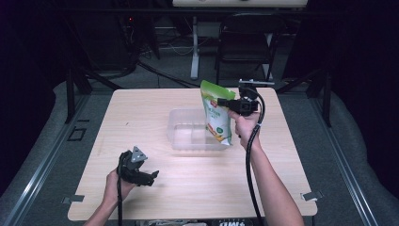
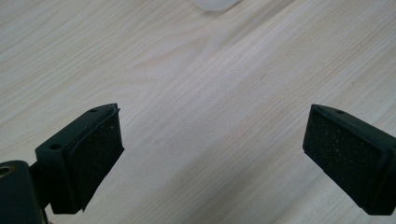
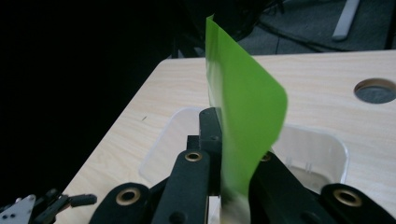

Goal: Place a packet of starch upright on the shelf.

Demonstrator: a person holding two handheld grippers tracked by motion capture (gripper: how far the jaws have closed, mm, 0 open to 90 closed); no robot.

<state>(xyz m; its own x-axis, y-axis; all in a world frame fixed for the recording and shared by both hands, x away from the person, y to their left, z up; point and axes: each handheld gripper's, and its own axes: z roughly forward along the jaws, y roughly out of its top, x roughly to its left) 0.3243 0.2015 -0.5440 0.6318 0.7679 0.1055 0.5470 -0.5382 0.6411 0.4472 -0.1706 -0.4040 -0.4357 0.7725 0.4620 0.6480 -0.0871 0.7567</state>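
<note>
A green and white snack pouch [image 1: 216,113] hangs upright over the clear plastic bin [image 1: 188,128] at the table's middle. My right gripper [image 1: 225,103] is shut on the pouch's upper edge, held out from the right. In the right gripper view the pouch's green top [image 3: 243,116] rises between the black jaws, with the bin [image 3: 322,144] below. My left gripper [image 1: 153,177] rests low near the table's front left. In the left gripper view its pads [image 2: 95,151] stand wide apart over bare wood, nothing between them.
The light wooden table [image 1: 141,113] has a round cable hole [image 3: 375,90] near its far side. Behind the table stand a dark chair [image 1: 247,37] and a white desk leg [image 1: 194,47]. Dark curtains close both sides.
</note>
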